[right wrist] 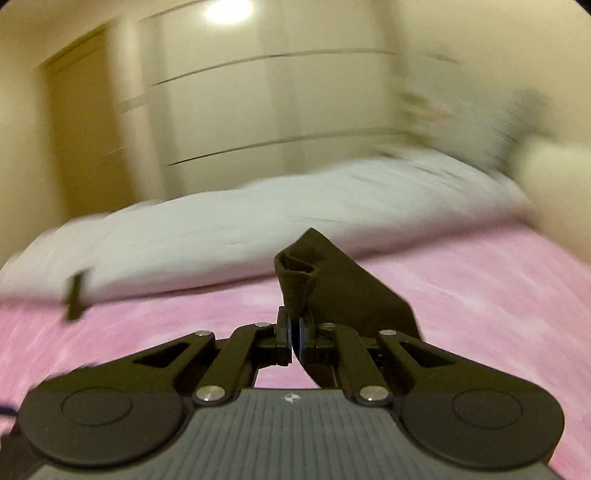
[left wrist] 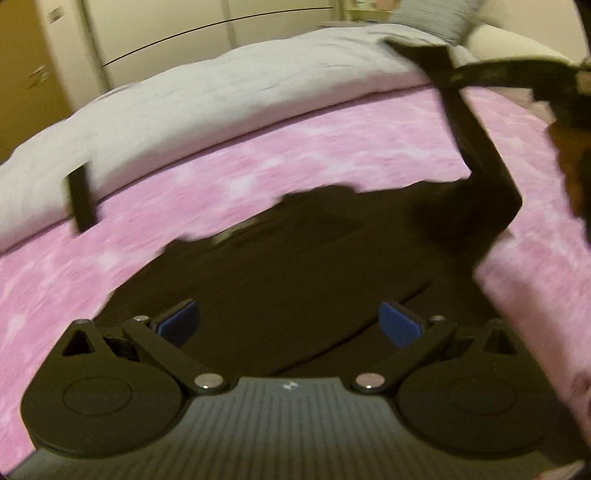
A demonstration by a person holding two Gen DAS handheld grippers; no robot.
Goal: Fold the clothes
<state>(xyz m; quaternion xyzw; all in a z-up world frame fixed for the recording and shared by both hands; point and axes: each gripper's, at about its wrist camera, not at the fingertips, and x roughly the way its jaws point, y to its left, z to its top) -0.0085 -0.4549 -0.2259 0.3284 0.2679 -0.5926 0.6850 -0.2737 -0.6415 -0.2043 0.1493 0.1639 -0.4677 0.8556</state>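
Pink bedspread (left wrist: 332,147) covers the bed, with a folded grey duvet (left wrist: 221,85) along its far side and pale wardrobe doors (left wrist: 207,22) behind. Left wrist view: the left gripper (left wrist: 289,322) has its blue-padded fingers (left wrist: 400,322) spread wide apart, holding nothing, above a black garment (left wrist: 280,273) that lies flat on the bedspread. One strip of the garment rises from its right side toward the upper right, where the right gripper (left wrist: 443,79) pinches it. A small black object (left wrist: 82,199), too blurred to identify, stands at the duvet's near edge on the left.

Right wrist view: the pink bedspread (right wrist: 480,295) and grey duvet (right wrist: 258,221) appear heavily motion-blurred, with the wardrobe doors (right wrist: 277,110) and a ceiling light (right wrist: 229,9) beyond. The right gripper (right wrist: 295,338) has its fingers pressed together on a bunched end of the black garment (right wrist: 340,291), which sticks up above the fingertips and trails down to the right. The small black object (right wrist: 75,295) shows at left
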